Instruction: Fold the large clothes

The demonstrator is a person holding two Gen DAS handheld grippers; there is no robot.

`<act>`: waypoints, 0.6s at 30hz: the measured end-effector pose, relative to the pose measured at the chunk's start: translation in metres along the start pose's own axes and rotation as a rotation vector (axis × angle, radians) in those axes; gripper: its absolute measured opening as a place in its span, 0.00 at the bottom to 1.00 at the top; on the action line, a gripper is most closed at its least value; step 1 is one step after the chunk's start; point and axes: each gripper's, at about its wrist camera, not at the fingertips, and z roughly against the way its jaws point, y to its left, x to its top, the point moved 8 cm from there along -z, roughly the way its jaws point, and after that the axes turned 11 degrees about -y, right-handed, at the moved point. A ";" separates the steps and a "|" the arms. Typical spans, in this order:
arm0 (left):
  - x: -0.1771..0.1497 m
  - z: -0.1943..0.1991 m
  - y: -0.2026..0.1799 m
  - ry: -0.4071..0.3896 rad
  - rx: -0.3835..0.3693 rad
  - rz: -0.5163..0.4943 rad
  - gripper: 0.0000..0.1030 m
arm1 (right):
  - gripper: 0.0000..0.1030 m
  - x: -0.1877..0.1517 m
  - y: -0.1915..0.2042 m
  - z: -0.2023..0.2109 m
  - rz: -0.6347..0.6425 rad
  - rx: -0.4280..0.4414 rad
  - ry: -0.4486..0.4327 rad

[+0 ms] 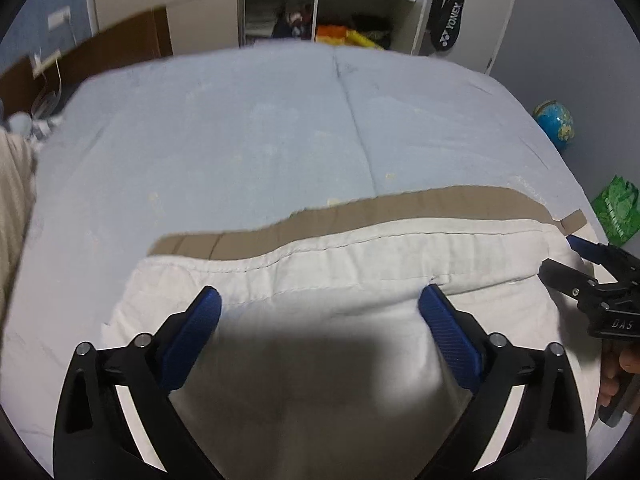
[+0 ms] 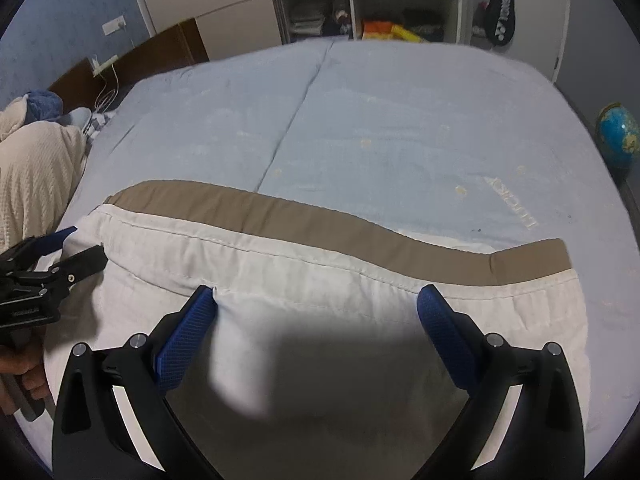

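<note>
So both grippers are hovering side by side over the near part of a bed (image 1: 280, 120) with a pale blue cover. The thing being folded is a big white garment (image 1: 360, 264) with a tan band (image 1: 400, 212) along its far edge, looks like trousers turned so the lining shows, though I can't say for sure. It lies flat across the near side of the bed, stretched from left to right, with the tan strip facing the wardrobe end of the room.

Left gripper (image 1: 320, 300): fingers spread wide, released, nothing between them, just white cloth underneath. Right gripper (image 2: 316, 300): same deal, fingers wide apart and not pinching anything. Its left finger (image 2: 192, 332) sits right against a small pucker in the cloth, but whether it actually touches I can't tell.

In the left view the right gripper shows at the right edge, near the tan end tab, with a hand (image 1: 616, 380) on its handle. A cream knitted blanket (image 2: 36, 176) is bunched at the left side of the bed. Beyond the bed there's an open wardrobe (image 2: 360, 8), a racket bag (image 1: 450, 12) hanging, and a globe (image 1: 556, 122) on the floor to the right.
</note>
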 end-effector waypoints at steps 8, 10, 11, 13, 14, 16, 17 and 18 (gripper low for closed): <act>0.001 0.022 0.021 0.018 -0.067 0.089 0.94 | 0.93 -0.002 -0.016 0.030 -0.048 0.030 -0.059; 0.000 0.034 0.029 0.003 -0.063 0.102 0.93 | 0.93 -0.009 -0.025 0.043 -0.043 0.014 -0.074; -0.004 0.044 0.038 -0.009 -0.059 0.111 0.93 | 0.93 -0.014 -0.032 0.051 -0.035 0.002 -0.079; -0.012 0.061 0.051 -0.019 -0.040 0.123 0.93 | 0.93 -0.023 -0.042 0.066 -0.034 -0.013 -0.090; -0.018 0.071 0.059 -0.029 -0.034 0.133 0.93 | 0.93 -0.027 -0.048 0.075 -0.043 -0.017 -0.098; -0.032 0.087 0.075 -0.038 -0.011 0.141 0.93 | 0.93 -0.041 -0.065 0.098 -0.077 -0.029 -0.124; -0.038 0.093 0.082 -0.042 0.001 0.144 0.93 | 0.93 -0.049 -0.074 0.109 -0.087 -0.042 -0.131; -0.049 0.102 0.092 -0.045 0.020 0.150 0.93 | 0.93 -0.055 -0.081 0.116 -0.093 -0.053 -0.135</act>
